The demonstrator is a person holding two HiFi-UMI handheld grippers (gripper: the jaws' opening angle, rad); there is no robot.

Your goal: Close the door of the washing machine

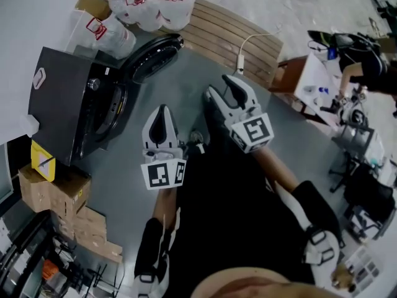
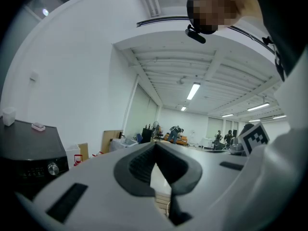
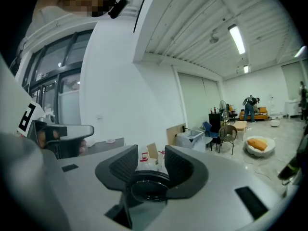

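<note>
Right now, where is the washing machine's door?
In the head view it is at the upper left: the door stands open beside the washing machine, just below the white bags.

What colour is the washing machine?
The washing machine is black, clearest in the head view.

The washing machine [image 1: 62,89] is a dark grey, boxy front-loader standing on the floor, off to the left in the head view. It's got a silver knob [image 1: 94,84] up on the front panel. The round door [image 1: 152,56], dark with a glossy rim, is swung wide open, sticking out from the far side of the front.
</note>
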